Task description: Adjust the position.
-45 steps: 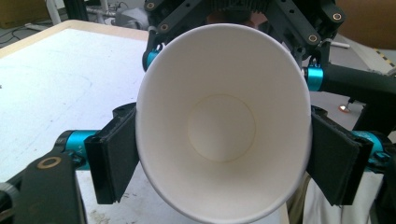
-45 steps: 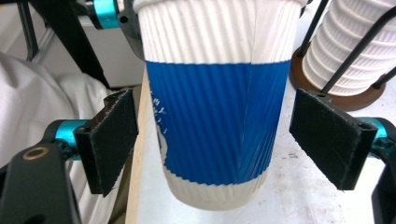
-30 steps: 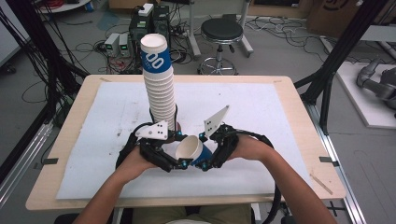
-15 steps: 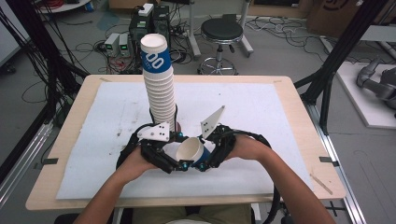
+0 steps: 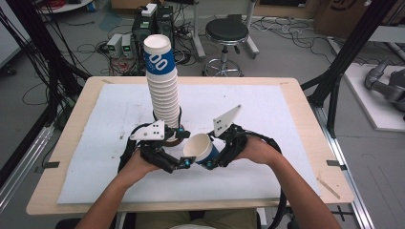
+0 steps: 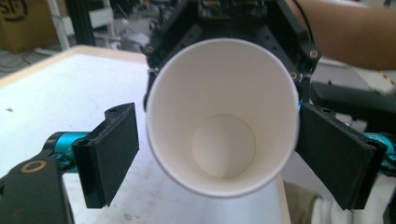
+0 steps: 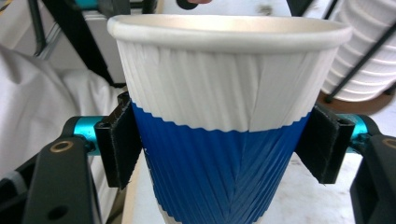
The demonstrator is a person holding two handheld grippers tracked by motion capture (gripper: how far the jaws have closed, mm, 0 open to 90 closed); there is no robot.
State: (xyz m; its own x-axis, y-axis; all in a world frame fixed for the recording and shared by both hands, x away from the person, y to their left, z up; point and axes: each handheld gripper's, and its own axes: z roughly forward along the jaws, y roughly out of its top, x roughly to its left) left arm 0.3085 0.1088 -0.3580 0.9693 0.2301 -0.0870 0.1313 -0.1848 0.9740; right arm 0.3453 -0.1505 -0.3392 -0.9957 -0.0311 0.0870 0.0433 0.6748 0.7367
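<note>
R gripper (image 7: 219, 144) pinching ribbed white-blue paper cup (image 7: 229, 116) | L gripper (image 6: 217, 154) jaws just spread, flanking rim, no contact | risk: over-squeeze crushes wall

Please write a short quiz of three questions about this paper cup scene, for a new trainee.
1. True or false: the right tongs grip the paper cup on its blue band.
2. Which way does the cup's mouth face? A) to the left tongs B) down to the table
3. What stands behind both hands on the white mat?

Key:
1. True
2. A
3. A tall stack of paper cups
</note>
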